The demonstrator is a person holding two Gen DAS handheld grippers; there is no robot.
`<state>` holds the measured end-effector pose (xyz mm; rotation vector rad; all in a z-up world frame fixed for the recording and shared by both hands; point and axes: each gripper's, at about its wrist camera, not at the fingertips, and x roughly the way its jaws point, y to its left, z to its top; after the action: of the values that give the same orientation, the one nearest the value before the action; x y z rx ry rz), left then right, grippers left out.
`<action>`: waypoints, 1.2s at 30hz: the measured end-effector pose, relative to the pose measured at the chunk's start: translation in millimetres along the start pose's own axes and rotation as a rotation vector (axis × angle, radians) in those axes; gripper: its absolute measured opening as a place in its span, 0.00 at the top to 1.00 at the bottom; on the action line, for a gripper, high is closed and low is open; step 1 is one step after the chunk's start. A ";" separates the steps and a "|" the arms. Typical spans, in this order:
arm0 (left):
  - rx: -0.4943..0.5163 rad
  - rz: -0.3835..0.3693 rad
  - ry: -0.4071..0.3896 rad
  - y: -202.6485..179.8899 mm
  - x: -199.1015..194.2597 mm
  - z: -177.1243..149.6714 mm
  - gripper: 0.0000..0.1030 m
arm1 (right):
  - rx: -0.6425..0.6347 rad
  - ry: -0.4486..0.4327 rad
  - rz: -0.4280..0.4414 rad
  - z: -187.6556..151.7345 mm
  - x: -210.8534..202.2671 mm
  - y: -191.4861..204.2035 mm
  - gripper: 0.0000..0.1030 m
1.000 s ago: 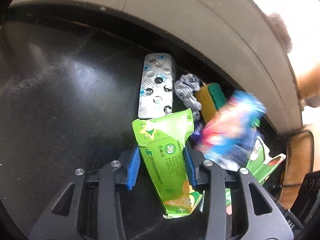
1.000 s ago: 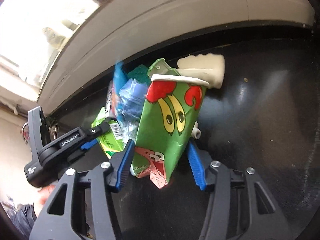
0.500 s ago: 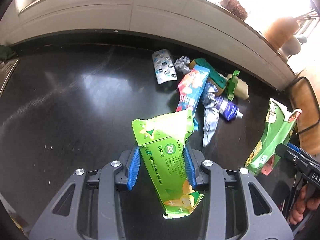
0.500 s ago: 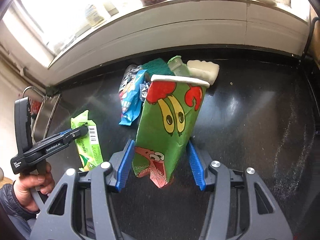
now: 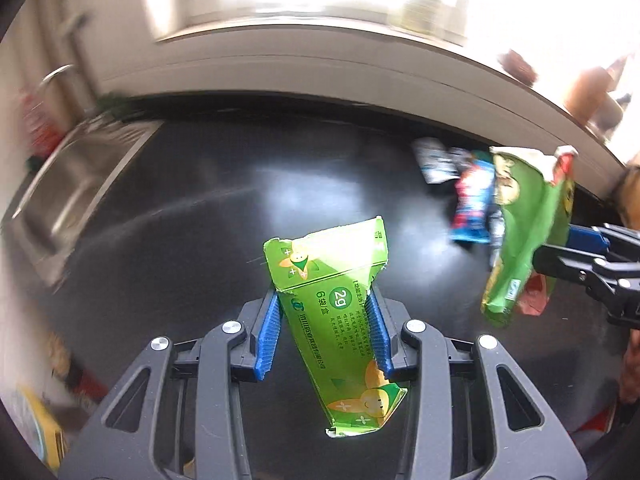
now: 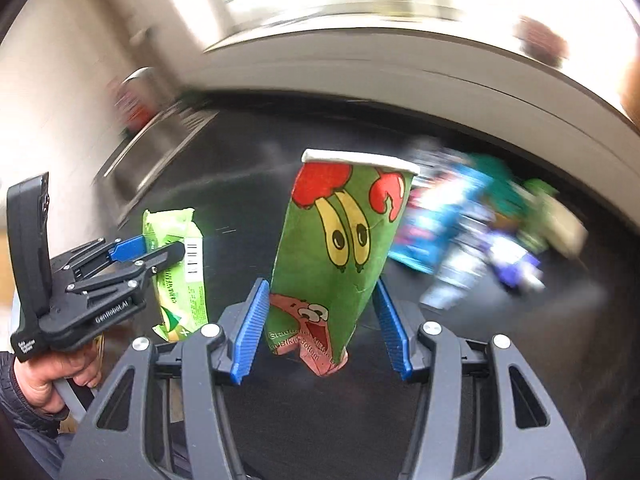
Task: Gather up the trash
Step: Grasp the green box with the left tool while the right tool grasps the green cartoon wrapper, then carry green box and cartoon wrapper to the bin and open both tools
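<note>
My left gripper is shut on a flattened green medicine box and holds it above the black counter. My right gripper is shut on a crushed green cartoon paper cup, also lifted. Each gripper shows in the other view: the right one with the cup at the right, the left one with the box at the left. A pile of leftover trash lies on the counter at the back right, blurred; it also shows in the left wrist view.
A steel sink is set into the counter at the left. A pale wall ledge under a bright window runs along the back. Blurred yellow and red items sit low at the left.
Both grippers have pulled back and up from the trash pile with their items and swung left. The pile now looks smaller and farther right; the sink has come into view.
</note>
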<state>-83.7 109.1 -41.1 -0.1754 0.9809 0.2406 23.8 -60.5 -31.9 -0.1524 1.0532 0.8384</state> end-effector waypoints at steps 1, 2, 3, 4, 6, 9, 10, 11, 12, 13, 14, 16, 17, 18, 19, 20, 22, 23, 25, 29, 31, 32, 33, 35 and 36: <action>-0.029 0.027 -0.002 15.1 -6.3 -7.8 0.62 | -0.036 0.012 0.020 4.5 8.3 14.7 0.48; -0.066 0.067 -0.003 34.9 -13.9 -19.4 0.62 | -0.090 0.031 0.050 9.7 20.0 37.4 0.48; -0.092 0.093 0.000 48.2 -18.7 -27.8 0.62 | -0.126 0.045 0.072 12.2 27.6 53.7 0.48; -0.132 0.125 0.002 66.8 -25.4 -40.5 0.62 | -0.178 0.067 0.105 15.1 39.5 77.7 0.48; -0.216 0.173 0.010 100.3 -37.7 -65.7 0.62 | -0.261 0.105 0.157 17.2 59.0 116.5 0.48; -0.347 0.246 0.030 146.0 -55.1 -108.0 0.62 | -0.413 0.177 0.245 12.0 90.3 188.7 0.48; -0.387 0.266 0.037 158.7 -60.2 -121.3 0.62 | -0.450 0.196 0.266 9.9 97.0 207.4 0.48; -0.429 0.283 0.044 170.9 -64.8 -135.4 0.62 | -0.487 0.215 0.287 7.1 104.0 226.0 0.48; -0.482 0.306 0.056 185.8 -70.2 -153.1 0.62 | -0.538 0.242 0.315 0.8 113.1 251.0 0.48; -0.524 0.325 0.066 196.8 -74.2 -167.3 0.62 | -0.568 0.259 0.331 -2.5 119.2 266.0 0.48; -0.575 0.348 0.076 210.6 -78.8 -185.7 0.62 | -0.611 0.286 0.354 -8.9 128.2 288.3 0.48; -0.644 0.376 0.086 229.3 -84.2 -211.3 0.62 | -0.671 0.325 0.371 -20.0 144.0 318.0 0.48; -0.670 0.385 0.089 236.0 -86.1 -220.5 0.62 | -0.701 0.344 0.378 -25.3 152.9 332.0 0.48; -0.706 0.395 0.094 247.8 -87.0 -235.0 0.62 | -0.729 0.359 0.383 -31.4 162.5 345.6 0.48; -0.730 0.400 0.096 254.6 -86.3 -243.5 0.62 | -0.748 0.372 0.386 -35.9 168.8 354.4 0.48; -0.753 0.400 0.096 261.0 -86.2 -252.6 0.62 | -0.767 0.388 0.389 -39.3 178.0 365.5 0.48; -0.795 0.400 0.093 271.9 -83.6 -267.9 0.62 | -0.793 0.412 0.388 -43.5 195.6 385.4 0.48; -0.812 0.399 0.091 274.5 -81.8 -273.4 0.62 | -0.811 0.423 0.389 -48.2 201.3 394.6 0.48; -0.845 0.391 0.090 288.3 -72.0 -281.4 0.62 | -0.838 0.444 0.379 -57.6 217.0 410.0 0.48; -0.874 0.362 0.089 309.0 -49.8 -292.7 0.62 | -0.867 0.475 0.361 -62.7 248.9 435.6 0.48; -0.877 0.347 0.092 316.5 -37.7 -295.8 0.62 | -0.876 0.489 0.356 -64.8 260.6 444.9 0.47; -0.878 0.341 0.093 320.4 -32.7 -297.0 0.62 | -0.880 0.493 0.353 -64.9 265.0 450.0 0.47; -0.878 0.334 0.093 324.7 -27.0 -298.7 0.62 | -0.885 0.496 0.352 -65.1 270.0 453.0 0.47; -0.874 0.323 0.098 332.0 -16.8 -300.6 0.62 | -0.900 0.501 0.345 -65.3 280.2 460.4 0.47; -0.870 0.321 0.101 335.1 -11.6 -301.2 0.61 | -0.905 0.502 0.344 -65.8 284.5 464.0 0.47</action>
<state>-424.1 352.5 -208.6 -0.8308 0.9490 0.9577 -271.2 379.7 -172.9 -1.0073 1.1026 1.6082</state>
